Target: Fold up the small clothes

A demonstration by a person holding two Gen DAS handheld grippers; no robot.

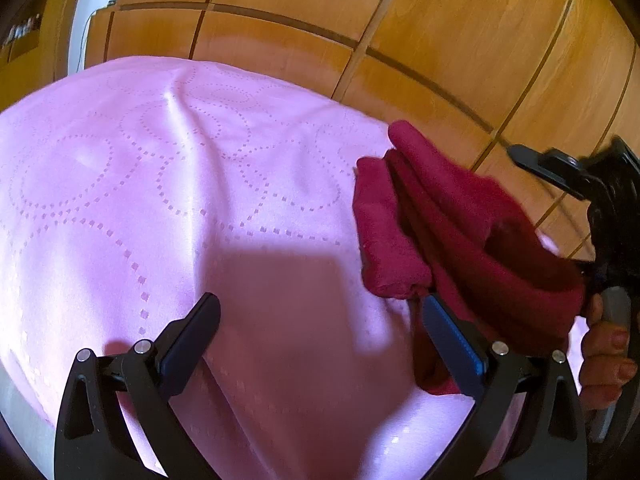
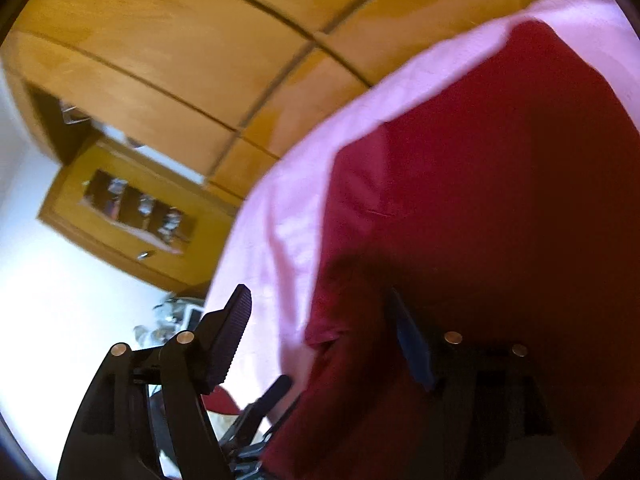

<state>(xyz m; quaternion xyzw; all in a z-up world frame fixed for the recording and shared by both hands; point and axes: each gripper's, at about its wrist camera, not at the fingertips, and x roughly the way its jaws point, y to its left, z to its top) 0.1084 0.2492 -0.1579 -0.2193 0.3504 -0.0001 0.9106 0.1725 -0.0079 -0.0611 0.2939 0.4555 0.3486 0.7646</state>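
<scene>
A dark red garment [image 1: 448,232] lies partly folded at the right side of the pink tablecloth [image 1: 160,184]. My left gripper [image 1: 320,312] is open and empty over the cloth, its right finger [image 1: 448,340] beside the garment's near edge. My right gripper [image 2: 320,312] is open; the garment [image 2: 480,200] lies in front of it, with its near edge between and partly over the fingers, covering the right finger [image 2: 408,336]. The right gripper's body also shows at the right edge of the left wrist view [image 1: 600,200], held by a hand.
Wooden wardrobe panels [image 1: 400,20] stand behind the table. A wooden cabinet with a glass door [image 2: 132,208] and a white wall show at the left of the right wrist view. The pink cloth [image 2: 280,200] reaches the table edge there.
</scene>
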